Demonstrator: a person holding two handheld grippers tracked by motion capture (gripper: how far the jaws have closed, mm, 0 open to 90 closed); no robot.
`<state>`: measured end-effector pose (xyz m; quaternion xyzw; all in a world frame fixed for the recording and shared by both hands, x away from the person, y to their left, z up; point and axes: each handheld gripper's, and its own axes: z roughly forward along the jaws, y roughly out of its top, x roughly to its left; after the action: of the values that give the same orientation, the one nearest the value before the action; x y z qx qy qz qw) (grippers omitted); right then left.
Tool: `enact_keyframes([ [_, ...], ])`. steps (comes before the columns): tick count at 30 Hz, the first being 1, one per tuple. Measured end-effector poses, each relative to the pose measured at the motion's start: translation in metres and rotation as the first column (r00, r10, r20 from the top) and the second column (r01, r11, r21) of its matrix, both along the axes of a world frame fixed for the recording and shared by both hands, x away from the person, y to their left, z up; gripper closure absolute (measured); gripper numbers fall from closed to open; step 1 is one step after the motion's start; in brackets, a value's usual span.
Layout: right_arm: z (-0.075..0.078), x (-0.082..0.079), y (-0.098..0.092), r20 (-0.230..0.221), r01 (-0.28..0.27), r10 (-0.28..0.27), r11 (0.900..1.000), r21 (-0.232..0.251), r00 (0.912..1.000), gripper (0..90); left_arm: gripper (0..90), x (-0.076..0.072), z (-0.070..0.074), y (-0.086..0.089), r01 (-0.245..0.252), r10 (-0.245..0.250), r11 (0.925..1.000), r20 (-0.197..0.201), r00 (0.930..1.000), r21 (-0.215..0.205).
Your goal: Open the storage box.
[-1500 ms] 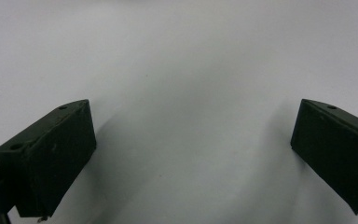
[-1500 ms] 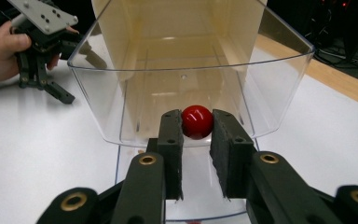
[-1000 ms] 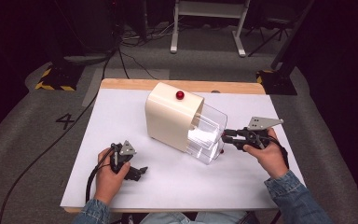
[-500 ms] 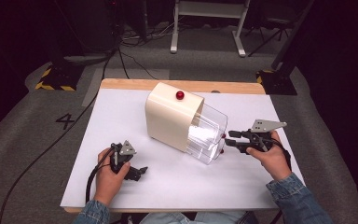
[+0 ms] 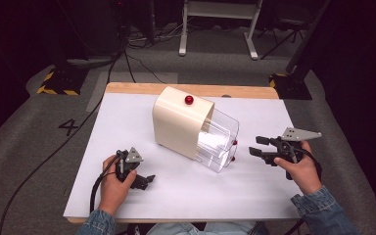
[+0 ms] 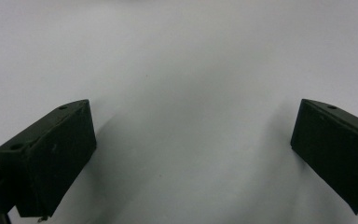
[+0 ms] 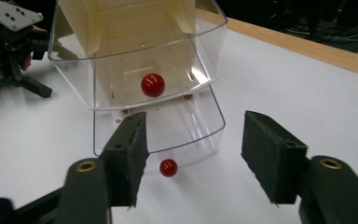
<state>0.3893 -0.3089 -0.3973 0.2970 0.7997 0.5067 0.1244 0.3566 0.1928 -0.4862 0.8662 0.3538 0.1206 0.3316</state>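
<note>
One sign can be read. A big black number "4" (image 5: pixel 68 127) is painted on the grey floor (image 5: pixel 39 147), just to the left of the white-topped table (image 5: pixel 127 117), as seen in the high view. Near it, a strip of yellow and black warning stripes (image 5: pixel 58 90) is seen at the foot of a dark stand; no words are printed on it. No letters, brands or numbers can be read anywhere else.

Clear glossy plastic drawers (image 7: pixel 158 126) — matt cream cabinet (image 5: pixel 178 122) — matt white table (image 5: pixel 127 117).
</note>
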Motion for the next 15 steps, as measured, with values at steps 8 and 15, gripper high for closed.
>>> enact_keyframes([
  [8, -0.013, -0.009, -0.024, -0.025, 0.051, -0.053, 0.996, -0.078, 0.9983, 31.9, 0.0, 0.0, 0.0, 0.0, 0.002, -0.002, 1.0, 0.0, 1.0, 0.001],
  [15, -0.027, -0.019, -0.051, -0.055, 0.096, -0.104, 0.987, -0.13, 0.9931, 31.1, 0.0, 0.0, 0.0, 0.0, 0.001, -0.001, 1.0, -0.001, 1.0, 0.001],
])
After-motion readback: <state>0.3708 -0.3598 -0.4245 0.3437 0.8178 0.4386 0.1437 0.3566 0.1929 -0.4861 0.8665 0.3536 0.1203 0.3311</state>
